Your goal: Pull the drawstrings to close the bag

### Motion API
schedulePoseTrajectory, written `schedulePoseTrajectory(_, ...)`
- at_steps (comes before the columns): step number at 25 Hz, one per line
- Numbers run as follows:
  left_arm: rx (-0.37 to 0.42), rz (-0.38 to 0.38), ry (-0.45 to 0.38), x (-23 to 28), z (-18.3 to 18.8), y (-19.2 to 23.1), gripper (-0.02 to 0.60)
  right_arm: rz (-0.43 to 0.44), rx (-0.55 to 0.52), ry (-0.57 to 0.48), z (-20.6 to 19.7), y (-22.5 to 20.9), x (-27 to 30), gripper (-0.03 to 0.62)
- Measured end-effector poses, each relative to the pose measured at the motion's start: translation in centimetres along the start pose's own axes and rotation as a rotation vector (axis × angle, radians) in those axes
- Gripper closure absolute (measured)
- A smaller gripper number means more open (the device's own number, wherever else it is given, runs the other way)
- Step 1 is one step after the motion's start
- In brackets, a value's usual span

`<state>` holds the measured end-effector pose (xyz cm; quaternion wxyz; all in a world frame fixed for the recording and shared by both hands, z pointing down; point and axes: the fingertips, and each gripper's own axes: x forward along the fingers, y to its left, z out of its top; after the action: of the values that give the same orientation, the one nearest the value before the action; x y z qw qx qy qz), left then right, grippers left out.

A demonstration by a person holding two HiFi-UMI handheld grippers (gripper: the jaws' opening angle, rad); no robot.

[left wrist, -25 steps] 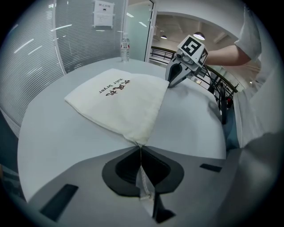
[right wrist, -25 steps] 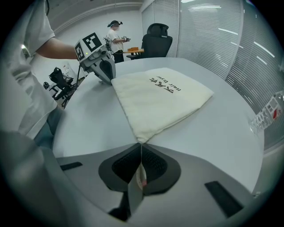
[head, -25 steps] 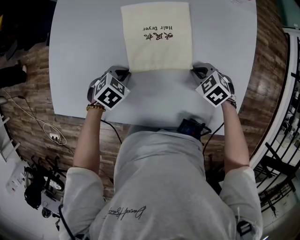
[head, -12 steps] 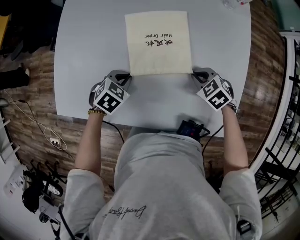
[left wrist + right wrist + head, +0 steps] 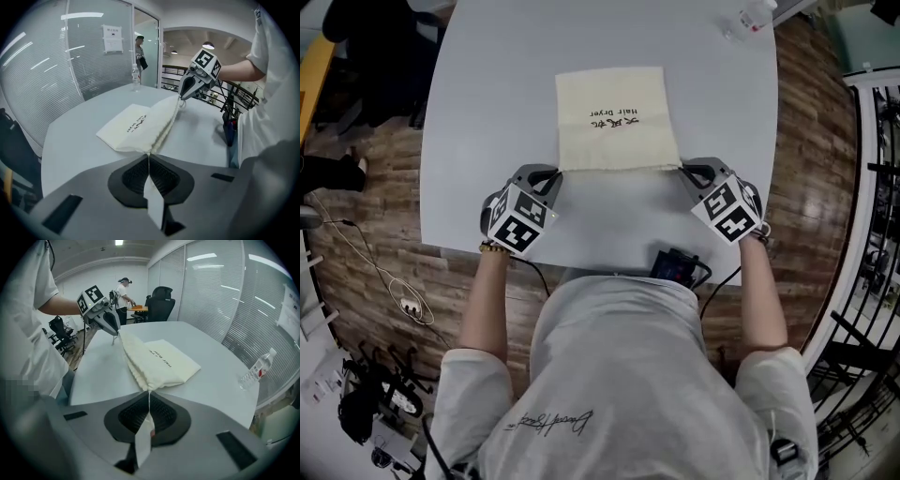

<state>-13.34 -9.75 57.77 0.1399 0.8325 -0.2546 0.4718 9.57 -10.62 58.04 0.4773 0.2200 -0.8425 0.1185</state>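
Observation:
A cream drawstring bag (image 5: 617,117) with dark print lies flat on the pale grey table (image 5: 487,112), its mouth toward me. My left gripper (image 5: 553,178) is at the mouth's left corner and my right gripper (image 5: 684,172) at its right corner. In the left gripper view the jaws are shut on a white drawstring (image 5: 149,159) that leads to the gathered bag (image 5: 136,124). The right gripper view shows the same, jaws shut on the other drawstring (image 5: 149,399) at the puckered corner of the bag (image 5: 161,362). Each gripper shows across the bag in the other's view: the right gripper (image 5: 183,91), the left gripper (image 5: 112,329).
A clear plastic bottle (image 5: 750,17) stands at the table's far right corner, also seen as the bottle (image 5: 257,369). A black device (image 5: 680,265) hangs at the near table edge by my waist. Wooden floor surrounds the table, with a railing at the right.
The head view has shifted, so the bag sits lower in the frame. Both grippers stay shut at the bag's near corners, and the mouth edge now looks stretched taut between them.

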Motion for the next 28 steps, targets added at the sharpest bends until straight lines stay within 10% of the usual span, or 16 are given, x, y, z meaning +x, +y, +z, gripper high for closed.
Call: schedulePoseTrajectory(28, 0.055, 0.182, -0.187, -8.3, 6.6, -1.4, 0.568, -0.149, -0.005, -0.182, 2.7, 0.5, -9.4, 0.568)
